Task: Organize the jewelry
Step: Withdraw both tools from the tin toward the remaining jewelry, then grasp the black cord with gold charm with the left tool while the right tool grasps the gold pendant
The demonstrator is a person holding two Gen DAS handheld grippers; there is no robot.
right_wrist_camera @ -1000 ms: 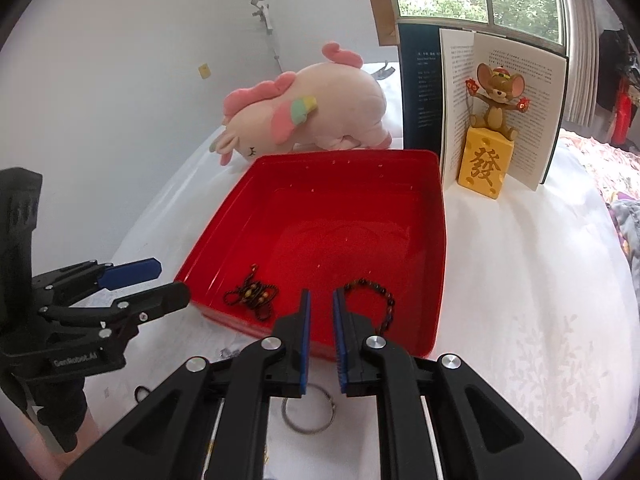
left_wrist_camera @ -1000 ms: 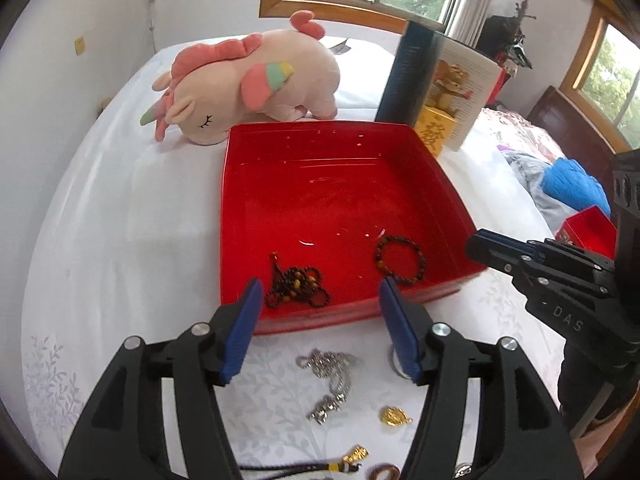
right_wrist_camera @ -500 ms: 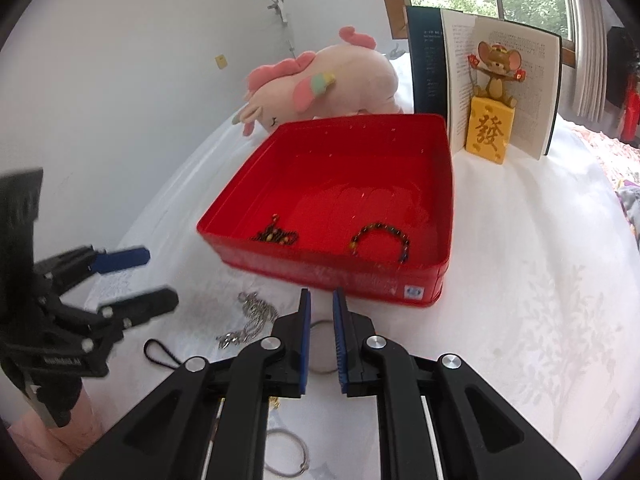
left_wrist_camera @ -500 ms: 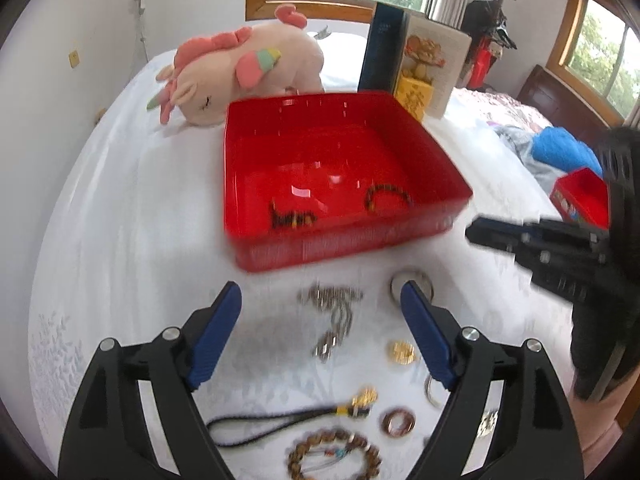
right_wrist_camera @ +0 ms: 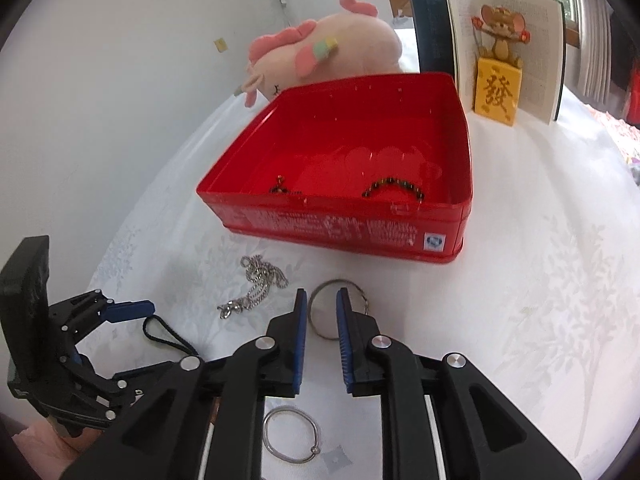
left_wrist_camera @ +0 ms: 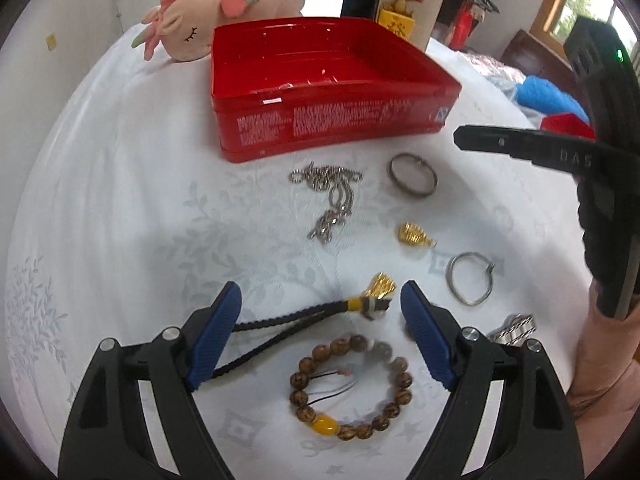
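Observation:
A red tin box (left_wrist_camera: 320,128) (right_wrist_camera: 344,224) stands on the white cloth and holds two dark bead bracelets (right_wrist_camera: 394,188). Loose jewelry lies in front of it: a silver chain (left_wrist_camera: 332,196) (right_wrist_camera: 256,284), a dark bangle (left_wrist_camera: 412,175) (right_wrist_camera: 336,312), a gold charm (left_wrist_camera: 412,234), a silver hoop (left_wrist_camera: 470,278) (right_wrist_camera: 292,434), a black cord with gold tassel (left_wrist_camera: 320,314) and a wooden bead bracelet (left_wrist_camera: 352,388). My left gripper (left_wrist_camera: 322,310) is open low over the cord's tassel end. My right gripper (right_wrist_camera: 322,300) is slightly open and empty, fingers either side of the bangle's near edge.
A pink plush unicorn (left_wrist_camera: 224,8) (right_wrist_camera: 324,52) lies behind the box. An open book with a mouse figure on a yellow block (right_wrist_camera: 498,88) stands at the back right. A blue cloth (left_wrist_camera: 548,96) and a small red box (left_wrist_camera: 564,124) lie far right.
Both grippers pulled back from the box and dropped toward the loose jewelry. The left now sits over the cord and wooden bracelet. The right jaws have parted a little, at the bangle.

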